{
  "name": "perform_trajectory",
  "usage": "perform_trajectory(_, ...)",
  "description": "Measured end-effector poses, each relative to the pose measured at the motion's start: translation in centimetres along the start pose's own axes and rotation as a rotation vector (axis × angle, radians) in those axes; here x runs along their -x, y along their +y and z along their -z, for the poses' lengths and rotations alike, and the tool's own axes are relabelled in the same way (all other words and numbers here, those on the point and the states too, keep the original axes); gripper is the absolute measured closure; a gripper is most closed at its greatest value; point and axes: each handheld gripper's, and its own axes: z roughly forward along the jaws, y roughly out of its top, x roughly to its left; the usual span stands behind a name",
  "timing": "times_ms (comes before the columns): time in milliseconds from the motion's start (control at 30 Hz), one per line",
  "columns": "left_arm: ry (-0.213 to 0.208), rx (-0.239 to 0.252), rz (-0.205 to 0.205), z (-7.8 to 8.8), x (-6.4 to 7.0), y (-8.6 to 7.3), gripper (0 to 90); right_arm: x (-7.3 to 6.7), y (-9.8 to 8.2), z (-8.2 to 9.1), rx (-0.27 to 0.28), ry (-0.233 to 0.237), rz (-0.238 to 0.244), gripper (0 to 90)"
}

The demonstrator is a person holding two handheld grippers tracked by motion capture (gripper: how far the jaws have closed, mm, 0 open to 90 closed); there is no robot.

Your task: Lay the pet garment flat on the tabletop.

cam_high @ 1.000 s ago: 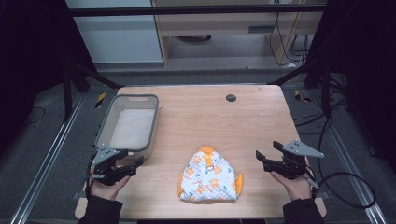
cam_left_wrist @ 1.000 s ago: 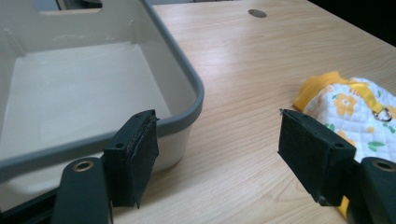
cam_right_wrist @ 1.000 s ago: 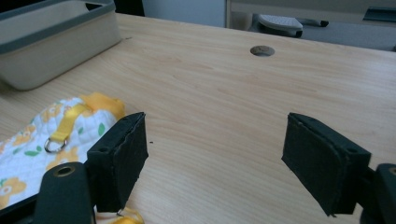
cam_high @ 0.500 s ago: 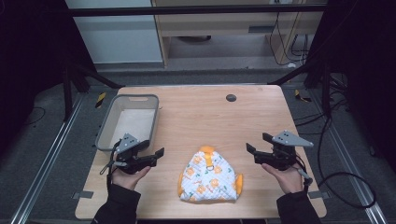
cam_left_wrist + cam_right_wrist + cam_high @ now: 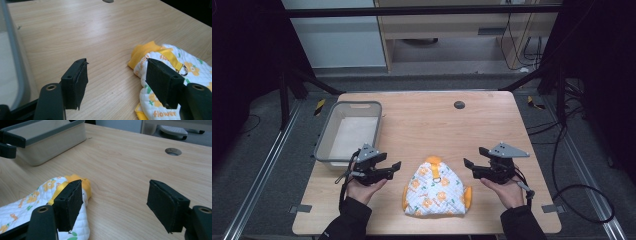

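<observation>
A small white quilted garment (image 5: 435,189) with orange flower print, a yellow collar and yellow trim lies flat near the table's front edge. My left gripper (image 5: 393,169) sits just left of it, open, with nothing between the jaws. In the left gripper view the garment's collar (image 5: 145,53) lies beside the right jaw, and the gripper (image 5: 117,82) stands over bare wood. My right gripper (image 5: 474,157) hovers just right of the garment, also open and empty. In the right gripper view the garment (image 5: 37,197) lies behind the left jaw of that gripper (image 5: 117,205).
A grey plastic bin (image 5: 347,131) with a pale bottom stands at the table's left, close behind my left hand; its wall (image 5: 47,137) also appears in the right gripper view. A round cable hole (image 5: 459,104) sits near the far edge. Bare wood (image 5: 437,130) spreads across the middle.
Both grippers have moved inward from the table's sides toward the garment, the left one past the bin's front corner. Both stay open. The garment has not moved.
</observation>
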Motion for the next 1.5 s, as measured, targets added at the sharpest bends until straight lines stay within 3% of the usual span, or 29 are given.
perform_trajectory(300,-0.031,-0.070,-0.050,-2.0,1.2,-0.6,35.8,-0.8,-1.1,-1.6,-0.063,0.034,0.007,32.4)
perform_trajectory(500,-0.055,-0.074,-0.049,-2.6,1.4,-0.6,36.4,-1.2,-1.9,-2.6,-0.118,0.061,0.010,39.1)
perform_trajectory(1067,-0.102,-0.172,-0.107,-5.7,3.1,-1.8,39.8,-2.0,-3.1,-4.4,-0.199,0.119,0.022,50.7)
perform_trajectory(1267,-0.131,-0.206,-0.106,-6.4,3.3,-2.2,48.9,-2.3,-3.5,-5.0,-0.227,0.155,0.021,57.1)
perform_trajectory(1500,-0.182,-0.225,-0.093,-6.7,3.6,-2.4,68.6,-2.6,-3.8,-5.5,-0.254,0.197,0.025,69.8)
